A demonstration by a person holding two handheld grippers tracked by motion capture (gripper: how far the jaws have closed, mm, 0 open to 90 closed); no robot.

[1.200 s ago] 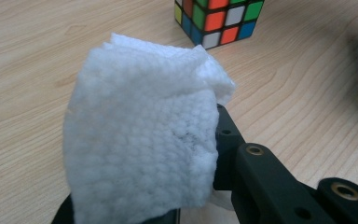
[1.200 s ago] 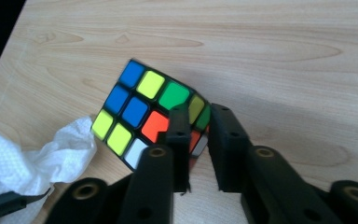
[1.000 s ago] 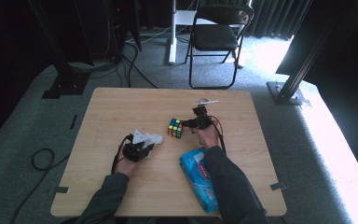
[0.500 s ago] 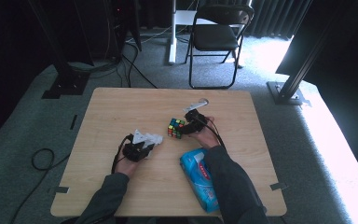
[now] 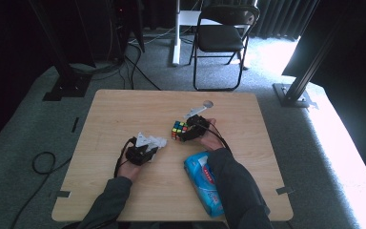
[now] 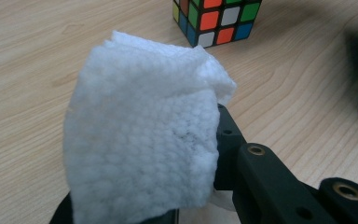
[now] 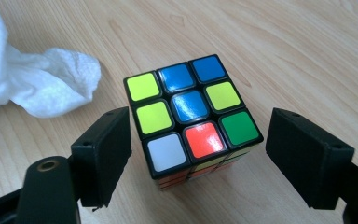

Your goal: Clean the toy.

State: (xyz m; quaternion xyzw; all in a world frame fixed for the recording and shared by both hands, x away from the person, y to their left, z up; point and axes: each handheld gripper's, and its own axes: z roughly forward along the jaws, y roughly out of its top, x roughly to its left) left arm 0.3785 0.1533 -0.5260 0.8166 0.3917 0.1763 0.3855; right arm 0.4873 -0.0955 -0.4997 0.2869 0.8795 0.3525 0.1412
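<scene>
A colourful puzzle cube (image 5: 178, 130) (image 7: 192, 118) (image 6: 216, 20) stands on the wooden table (image 5: 124, 109) near its middle. My right gripper (image 5: 187, 132) (image 7: 196, 154) is open, its two black jaws on either side of the cube with a gap on each side. To the left, my left gripper (image 5: 145, 149) is shut on a white wet wipe (image 5: 150, 141) (image 6: 140, 135), which drapes over the jaws and hides one of them in the left gripper view. The wipe (image 7: 37, 84) lies just left of the cube in the right gripper view.
A blue pack of wipes (image 5: 204, 183) lies on the table by the right forearm, near the front edge. A black folding chair (image 5: 221, 38) stands beyond the far edge. Cables (image 5: 43, 164) trail on the grey floor at the left.
My right gripper has turned and moved left toward the cube, so its jaws now straddle it. The left gripper with the wipe has stayed put.
</scene>
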